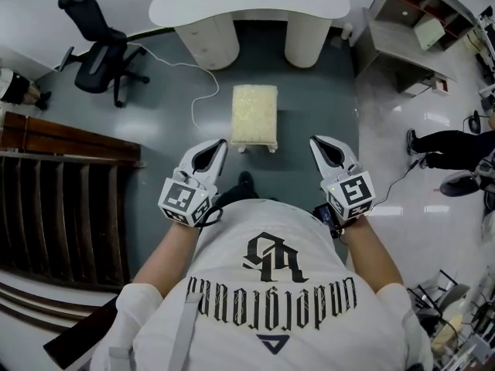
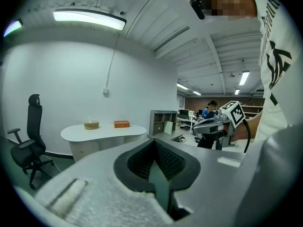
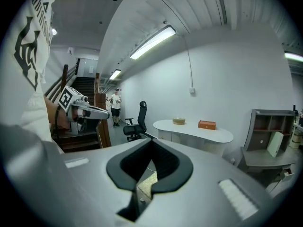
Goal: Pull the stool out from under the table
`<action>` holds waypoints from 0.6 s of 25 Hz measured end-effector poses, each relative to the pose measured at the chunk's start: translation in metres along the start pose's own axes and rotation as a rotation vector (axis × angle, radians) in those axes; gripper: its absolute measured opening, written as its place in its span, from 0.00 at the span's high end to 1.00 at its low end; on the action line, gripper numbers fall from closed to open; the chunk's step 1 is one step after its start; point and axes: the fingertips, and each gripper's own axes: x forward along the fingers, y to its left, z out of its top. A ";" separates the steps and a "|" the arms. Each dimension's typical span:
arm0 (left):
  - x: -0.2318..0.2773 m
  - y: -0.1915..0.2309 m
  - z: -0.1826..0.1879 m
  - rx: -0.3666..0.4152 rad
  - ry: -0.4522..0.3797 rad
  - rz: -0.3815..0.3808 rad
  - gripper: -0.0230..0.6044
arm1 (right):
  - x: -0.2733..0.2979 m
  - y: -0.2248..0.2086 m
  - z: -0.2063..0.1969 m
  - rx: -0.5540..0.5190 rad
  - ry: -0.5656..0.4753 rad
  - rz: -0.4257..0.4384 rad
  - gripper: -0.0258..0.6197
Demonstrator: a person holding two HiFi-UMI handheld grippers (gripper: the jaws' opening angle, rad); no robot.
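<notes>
Left gripper (image 1: pixel 217 148), right gripper (image 1: pixel 320 147): stool (image 1: pixel 254 114) between, apparently touching neither.

A stool (image 1: pixel 254 117) stands on the floor just ahead of the left gripper (image 1: pixel 223 142) and the right gripper (image 1: pixel 313 141), between the two. Beyond the stool stands a table (image 1: pixel 247 2), with a bowl (image 2: pixel 91 125) and a box (image 2: pixel 121 124) side by side on top (bowl to the left). An office chair (image 1: pixel 99 49) sits ahead and well to the left of the left gripper, and a wooden staircase (image 1: pixel 62 199) is directly to its left. A shelf unit (image 1: pixel 410 29) stands ahead and to the right of the right gripper.
</notes>
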 end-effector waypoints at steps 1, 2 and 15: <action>-0.003 -0.001 0.000 -0.005 0.001 0.004 0.95 | 0.000 0.001 0.000 -0.003 -0.002 0.008 0.96; -0.007 -0.001 -0.001 -0.011 0.002 0.008 0.95 | 0.001 0.003 -0.001 -0.002 -0.004 0.014 0.96; -0.062 0.015 -0.018 -0.039 0.044 0.019 0.95 | 0.000 0.044 0.006 0.048 -0.032 0.036 0.96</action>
